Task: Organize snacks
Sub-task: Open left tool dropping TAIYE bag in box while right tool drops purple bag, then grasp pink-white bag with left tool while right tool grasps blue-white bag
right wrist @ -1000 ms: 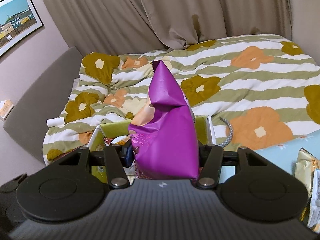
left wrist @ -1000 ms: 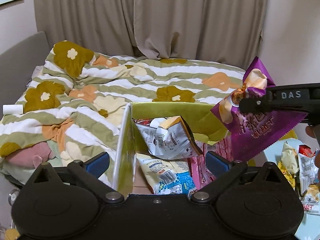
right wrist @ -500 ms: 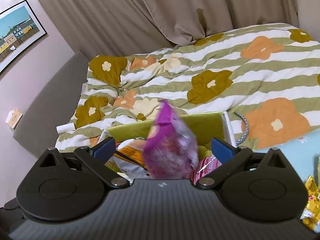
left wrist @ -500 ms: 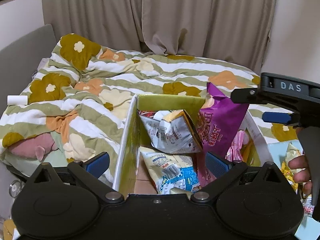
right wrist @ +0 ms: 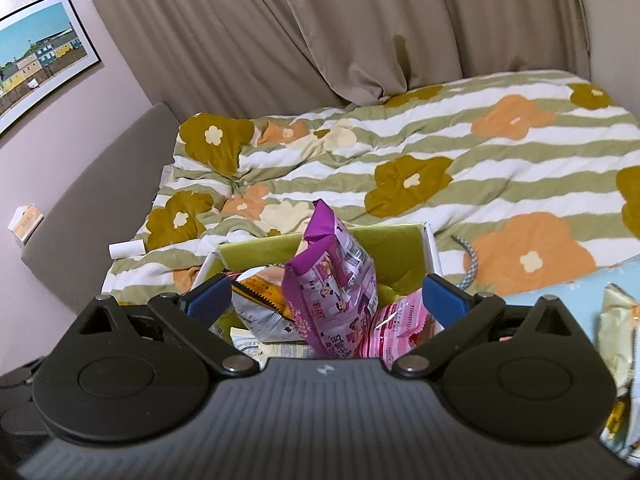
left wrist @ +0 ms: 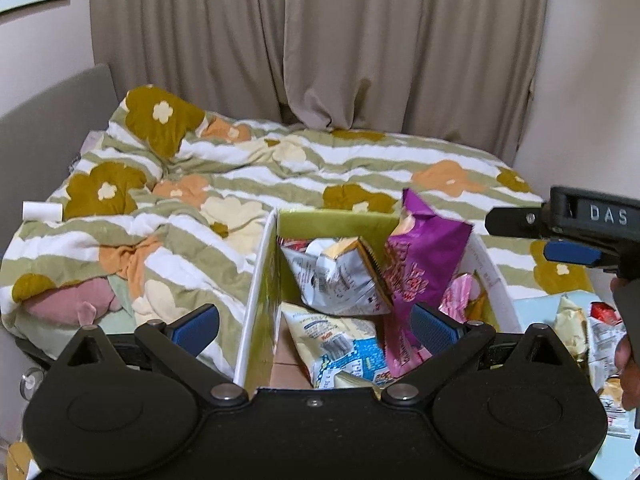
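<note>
The purple snack bag (right wrist: 328,276) stands upright in the green-lined box (right wrist: 384,252), leaning against a silver bag (left wrist: 336,276) with a pink packet (right wrist: 400,328) beside it. The right claw (right wrist: 326,300) is spread wide above the box, pinching nothing. The left claw (left wrist: 316,326) is also spread and empty, its left pad outside the box's left wall. More snack packets (left wrist: 576,320) lie on the light blue tabletop (right wrist: 592,292) to the right, beside the flowered quilt (left wrist: 240,184).
</note>
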Demonstrator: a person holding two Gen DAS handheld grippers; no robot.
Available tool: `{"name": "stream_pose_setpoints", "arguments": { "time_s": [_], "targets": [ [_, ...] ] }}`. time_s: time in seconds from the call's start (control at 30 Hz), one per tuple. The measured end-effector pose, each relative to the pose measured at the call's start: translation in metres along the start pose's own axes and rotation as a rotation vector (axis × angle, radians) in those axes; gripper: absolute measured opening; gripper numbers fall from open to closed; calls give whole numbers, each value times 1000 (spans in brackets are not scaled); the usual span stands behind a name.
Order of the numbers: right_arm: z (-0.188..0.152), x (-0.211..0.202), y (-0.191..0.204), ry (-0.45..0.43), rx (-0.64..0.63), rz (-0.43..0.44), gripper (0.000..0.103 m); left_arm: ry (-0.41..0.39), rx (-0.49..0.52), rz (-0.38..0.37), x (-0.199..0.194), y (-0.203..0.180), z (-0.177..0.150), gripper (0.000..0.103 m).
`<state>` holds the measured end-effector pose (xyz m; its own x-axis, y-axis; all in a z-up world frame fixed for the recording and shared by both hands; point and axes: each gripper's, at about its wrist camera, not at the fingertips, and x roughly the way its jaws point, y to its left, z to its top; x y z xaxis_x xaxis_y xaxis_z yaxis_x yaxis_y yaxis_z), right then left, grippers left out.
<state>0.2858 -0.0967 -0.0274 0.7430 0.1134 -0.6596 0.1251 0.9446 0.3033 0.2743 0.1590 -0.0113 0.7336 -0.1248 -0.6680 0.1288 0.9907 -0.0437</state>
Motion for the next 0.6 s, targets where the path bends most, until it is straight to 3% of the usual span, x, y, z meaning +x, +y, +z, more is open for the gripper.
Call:
{"name": "stream_pose_setpoints", "arguments": {
  "time_s": [0.3, 0.6],
  "targets": [
    [-12, -62, 1, -52, -1, -96, 103, -44, 37, -53, -33, -17, 2, 103],
    [-25, -133, -37, -100, 5, -200, 103, -80, 79, -150, -61, -70, -7, 103]
  ]
}}
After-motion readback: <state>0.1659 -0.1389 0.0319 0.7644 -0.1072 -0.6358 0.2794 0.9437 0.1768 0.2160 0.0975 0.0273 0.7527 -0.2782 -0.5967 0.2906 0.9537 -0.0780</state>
